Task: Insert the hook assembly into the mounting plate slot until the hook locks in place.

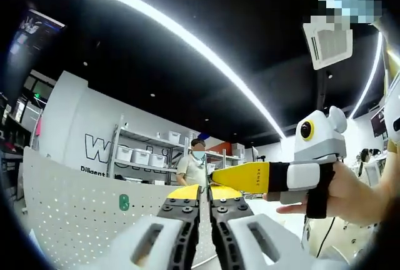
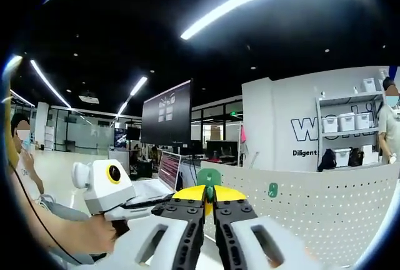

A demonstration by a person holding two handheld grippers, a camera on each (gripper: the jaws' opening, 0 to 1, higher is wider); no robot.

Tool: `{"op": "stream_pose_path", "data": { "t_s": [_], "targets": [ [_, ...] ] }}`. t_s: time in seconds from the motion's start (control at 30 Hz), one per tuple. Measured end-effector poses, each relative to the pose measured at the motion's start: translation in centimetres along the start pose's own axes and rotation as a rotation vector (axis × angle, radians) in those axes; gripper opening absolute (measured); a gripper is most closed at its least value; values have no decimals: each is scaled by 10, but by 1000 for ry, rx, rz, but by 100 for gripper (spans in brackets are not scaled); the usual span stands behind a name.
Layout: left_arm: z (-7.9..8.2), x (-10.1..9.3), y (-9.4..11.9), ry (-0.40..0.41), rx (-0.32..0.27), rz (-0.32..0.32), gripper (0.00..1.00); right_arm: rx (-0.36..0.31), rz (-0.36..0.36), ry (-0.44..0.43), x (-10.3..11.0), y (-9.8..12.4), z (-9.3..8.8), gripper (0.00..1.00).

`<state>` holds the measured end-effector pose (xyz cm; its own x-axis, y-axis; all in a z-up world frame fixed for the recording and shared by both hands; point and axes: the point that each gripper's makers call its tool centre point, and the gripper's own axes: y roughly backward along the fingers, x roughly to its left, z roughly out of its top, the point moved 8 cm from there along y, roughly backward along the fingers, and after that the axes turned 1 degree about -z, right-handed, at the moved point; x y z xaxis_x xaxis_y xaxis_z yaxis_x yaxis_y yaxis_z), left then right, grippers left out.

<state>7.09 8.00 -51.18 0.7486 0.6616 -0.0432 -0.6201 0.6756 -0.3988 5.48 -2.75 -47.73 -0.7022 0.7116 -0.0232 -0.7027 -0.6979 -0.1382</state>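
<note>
Both grippers were raised toward the ceiling, views angled up into an open office. In the left gripper view, the left gripper [image 1: 205, 200] had its yellow-tipped black jaws drawn nearly together, only a thin gap between them; nothing could be made out in the gap. Behind the jaws stood a white pegboard [image 1: 75, 214], a small green hook [image 1: 124, 202] sitting on its face toward the upper edge. The right gripper [image 1: 215, 177] entered from the right, held in a hand [image 1: 350, 195], its yellow jaw reaching almost to the left gripper's tips. Beyond the board a person [image 1: 194, 169] stood before a shelf [image 1: 147, 154] of white bins. In the right gripper view, the right gripper [image 2: 210, 200] had its jaws close together with a small green piece [image 2: 210, 193] showing between the yellow tips; whether it was pinched I could not tell. The pegboard [image 2: 325, 207] ran off to the right behind the jaws, a green hook [image 2: 272, 189] on it near the top edge and a larger green tab [image 2: 209, 176] at its upper left corner. The left gripper's white body [image 2: 106, 185] came in low on the left, gripped by a hand [image 2: 87, 232]. A dark screen [image 2: 165, 117] hung behind.
</note>
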Motion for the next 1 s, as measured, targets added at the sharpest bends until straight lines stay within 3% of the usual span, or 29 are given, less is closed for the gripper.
{"op": "stream_pose_path", "data": {
  "t_s": [0.5,0.73,1.0],
  "targets": [
    [-15,9,5,13,117,2,11,-15,-29,-15,-13,7,2,1],
    [-23,17,12,-2,183,45,24,-21,-43,-48,-20,11,2,1],
    [-35,22,22,-7,264,71,29,-7,-62,-29,-26,15,1,1]
  ]
}}
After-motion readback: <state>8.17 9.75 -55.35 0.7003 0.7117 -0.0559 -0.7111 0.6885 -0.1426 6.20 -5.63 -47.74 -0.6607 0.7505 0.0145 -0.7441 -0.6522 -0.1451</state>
